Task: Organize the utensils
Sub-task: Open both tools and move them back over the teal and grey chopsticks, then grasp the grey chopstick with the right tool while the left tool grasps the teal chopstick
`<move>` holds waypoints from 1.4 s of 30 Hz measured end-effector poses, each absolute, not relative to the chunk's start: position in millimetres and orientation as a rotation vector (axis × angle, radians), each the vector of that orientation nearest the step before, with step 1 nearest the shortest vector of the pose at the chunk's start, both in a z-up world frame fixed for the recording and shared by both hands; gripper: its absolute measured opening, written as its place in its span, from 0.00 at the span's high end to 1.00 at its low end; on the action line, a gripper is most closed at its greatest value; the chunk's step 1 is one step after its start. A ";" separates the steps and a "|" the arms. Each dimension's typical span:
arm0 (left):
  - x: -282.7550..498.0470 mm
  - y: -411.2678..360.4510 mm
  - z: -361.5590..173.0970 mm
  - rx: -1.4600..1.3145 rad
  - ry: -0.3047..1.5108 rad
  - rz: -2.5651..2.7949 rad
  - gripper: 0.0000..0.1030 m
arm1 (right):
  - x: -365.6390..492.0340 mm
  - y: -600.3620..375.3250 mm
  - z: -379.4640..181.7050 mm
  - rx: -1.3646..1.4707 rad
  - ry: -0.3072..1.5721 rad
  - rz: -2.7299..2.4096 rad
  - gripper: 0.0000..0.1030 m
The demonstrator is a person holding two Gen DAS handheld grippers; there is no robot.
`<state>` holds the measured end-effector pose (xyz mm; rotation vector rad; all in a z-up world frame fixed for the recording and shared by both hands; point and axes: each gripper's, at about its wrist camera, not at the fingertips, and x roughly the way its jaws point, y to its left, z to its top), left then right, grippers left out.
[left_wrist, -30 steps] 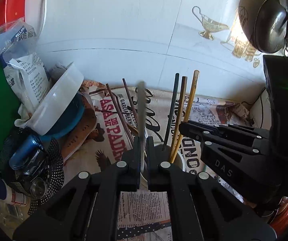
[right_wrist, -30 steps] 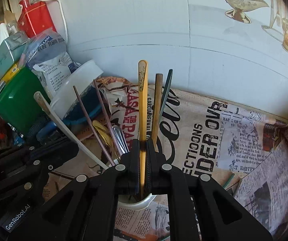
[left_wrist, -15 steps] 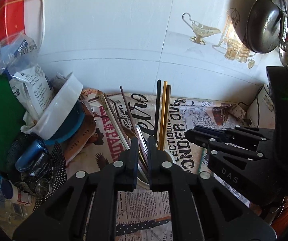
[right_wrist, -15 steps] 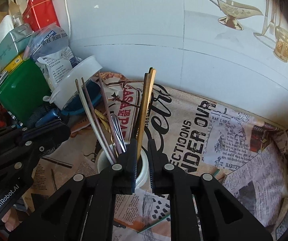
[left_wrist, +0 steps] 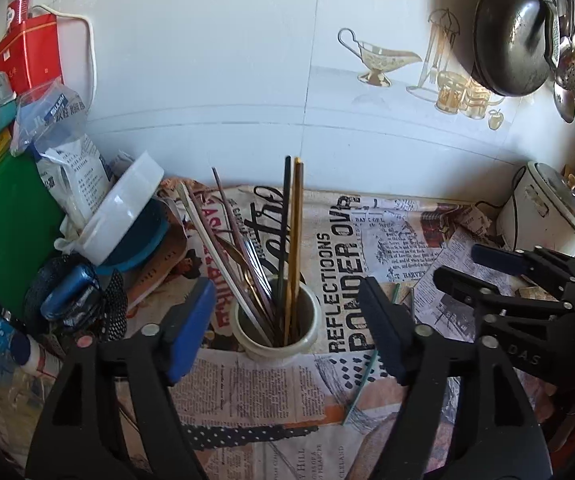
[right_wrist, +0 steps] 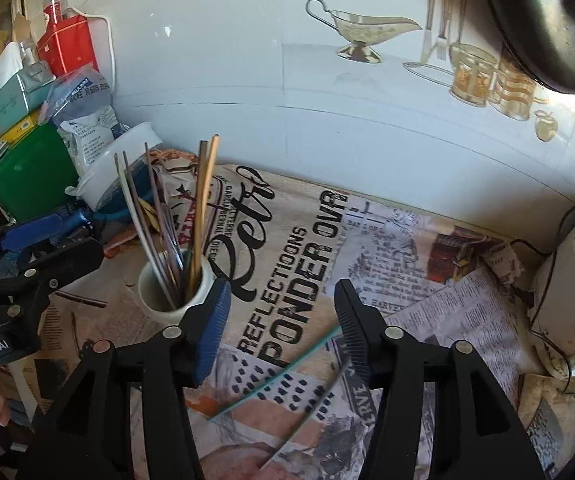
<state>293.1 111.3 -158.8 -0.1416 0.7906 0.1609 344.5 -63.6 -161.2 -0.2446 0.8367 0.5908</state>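
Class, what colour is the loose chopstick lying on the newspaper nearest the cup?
Green chopstick; clearest in the right wrist view.

- cup [left_wrist: 277, 330]: glossy white ceramic
- chopsticks [left_wrist: 293, 236]: wood and thin metal
- counter cover [right_wrist: 407, 280]: matt printed newspaper
- gripper pads [right_wrist: 211, 328]: ribbed blue rubber
- wall [left_wrist: 207, 80]: smooth glossy tile

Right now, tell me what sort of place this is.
Most likely a home kitchen counter: a dark wok hangs on the tiled wall, a white rice cooker sits in the corner, and a white cup holds chopsticks.
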 end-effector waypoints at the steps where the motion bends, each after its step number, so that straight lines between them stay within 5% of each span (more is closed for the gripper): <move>1: 292.8 107.7 -162.6 -0.148 0.797 0.161 0.22 | 344.9 -71.5 -164.7 -0.240 0.847 0.586 0.45; 22: 296.9 60.5 -308.5 -0.172 1.130 0.196 0.20 | 365.0 -106.2 -320.4 -0.182 1.228 0.520 0.47; 27: 298.7 53.5 -318.0 -0.192 1.157 0.170 0.21 | 355.0 -103.4 -323.7 -0.258 1.171 0.532 0.60; 32: 317.1 39.7 -332.7 -0.191 1.200 0.112 0.28 | 358.2 -126.1 -322.3 -0.254 1.179 0.533 0.91; 42: 372.8 11.6 -346.4 -0.140 1.197 0.031 0.55 | 360.0 -192.6 -323.2 -0.197 1.239 0.502 0.96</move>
